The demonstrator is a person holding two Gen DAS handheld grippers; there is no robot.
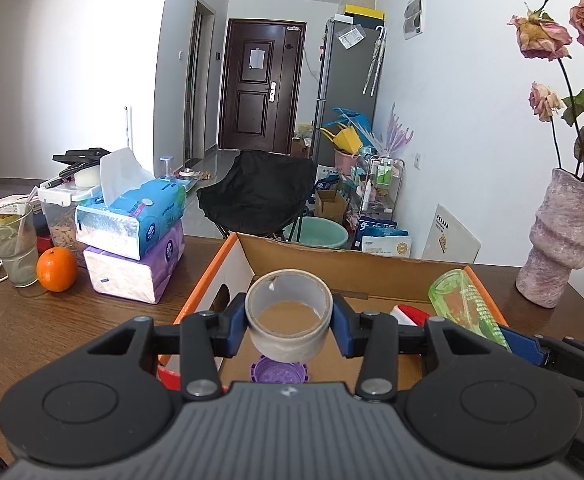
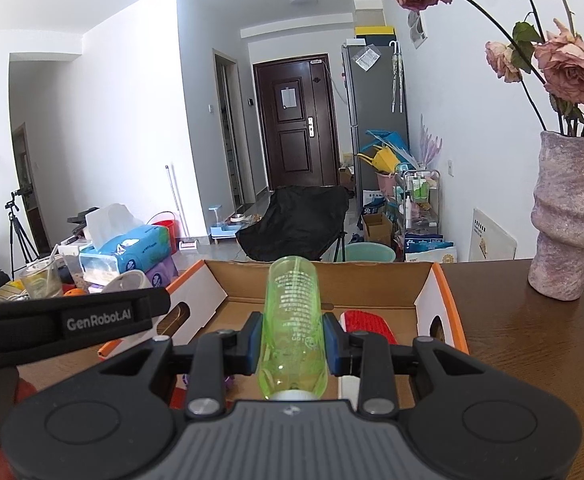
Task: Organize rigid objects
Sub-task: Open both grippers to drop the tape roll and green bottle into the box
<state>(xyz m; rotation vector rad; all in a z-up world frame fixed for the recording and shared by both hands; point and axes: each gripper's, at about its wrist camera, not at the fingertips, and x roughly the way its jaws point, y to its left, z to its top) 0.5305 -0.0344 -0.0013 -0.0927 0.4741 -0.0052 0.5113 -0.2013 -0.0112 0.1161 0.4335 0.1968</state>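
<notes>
My left gripper (image 1: 290, 322) is shut on a grey tape roll (image 1: 290, 334) and holds it above the open cardboard box (image 1: 331, 258). A purple round lid (image 1: 278, 372) lies on the box floor right under the roll. My right gripper (image 2: 292, 344) is shut on a green translucent bottle (image 2: 292, 320) that points away over the same box (image 2: 371, 276). The bottle also shows in the left wrist view (image 1: 463, 300). A red and white object (image 2: 367, 322) lies in the box to the right of the bottle.
Stacked tissue packs (image 1: 132, 236), an orange (image 1: 56, 269) and a glass (image 1: 12, 244) stand on the wooden table left of the box. A pink vase (image 2: 567, 224) with dried roses stands at the right. A black chair (image 1: 260, 192) is beyond the table.
</notes>
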